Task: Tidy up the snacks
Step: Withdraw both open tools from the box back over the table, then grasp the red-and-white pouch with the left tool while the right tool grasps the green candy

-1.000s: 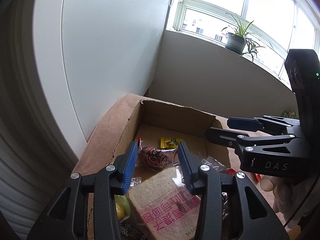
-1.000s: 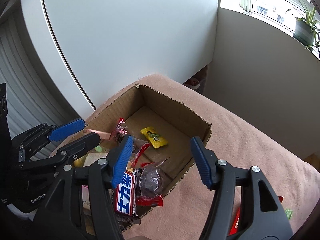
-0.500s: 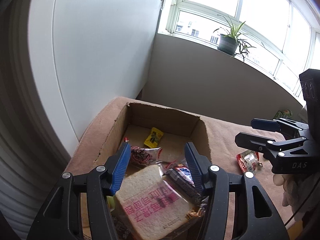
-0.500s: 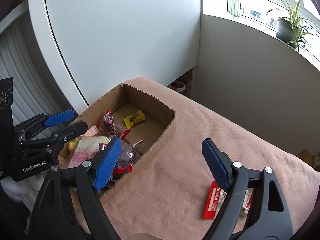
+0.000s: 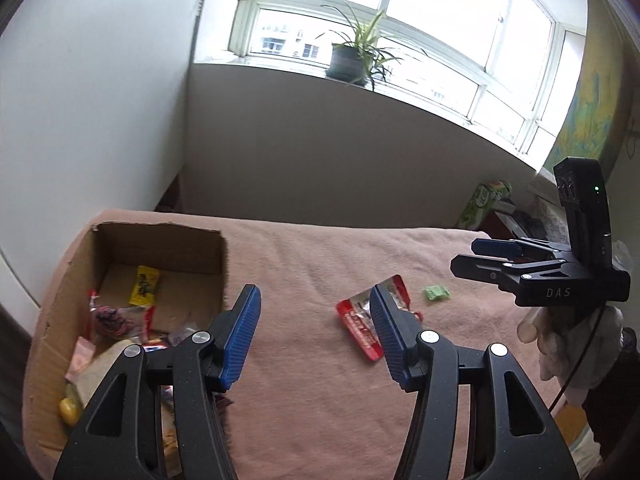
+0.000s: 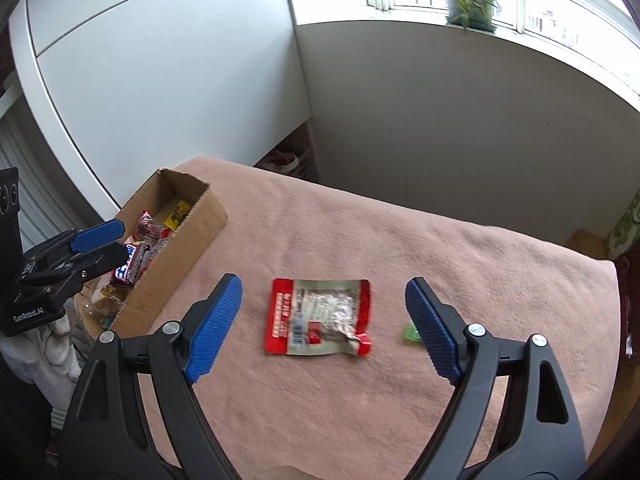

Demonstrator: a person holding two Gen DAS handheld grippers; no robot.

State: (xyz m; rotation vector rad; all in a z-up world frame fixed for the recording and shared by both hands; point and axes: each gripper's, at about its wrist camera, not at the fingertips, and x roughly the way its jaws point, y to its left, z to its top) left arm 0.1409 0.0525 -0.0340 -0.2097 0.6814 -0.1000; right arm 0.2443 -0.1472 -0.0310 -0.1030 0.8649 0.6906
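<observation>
On the body of the right gripper (image 5: 480, 258), as seen from the left wrist view, the letters "DAS" can be read; on the left gripper (image 6: 102, 242), as seen from the right wrist view, "GenRobot.AI" is printed. A blue-and-white bar (image 6: 130, 266) in the cardboard box (image 6: 180, 264) carries bold white characters, which are not legible. Red print and a barcode are seen on the red-and-silver snack packet (image 6: 318, 316), but the characters are too blurred to be read.

The packet is laid flat on the pink blanket (image 6: 440, 260), near the middle of the covered surface and well apart from the box, which is set at the blanket's left edge. Its long axis is run roughly from left to right in the right wrist view, with the red printed strip toward the box; one corner is crumpled. A small green sweet (image 5: 437, 292) is lying just beyond it toward the right edge, and is partly hidden behind a finger in the right wrist view.

The right tongs are held wide apart above the packet, with nothing clamped, having just been spreading. The left tongs (image 5: 314, 332) are also apart and empty, having just been widened, beside the box's near corner.

In the box, a yellow wrapper (image 5: 144, 286) and other wrapped snacks are piled; the nearest are cut off by the left gripper's frame.
</observation>
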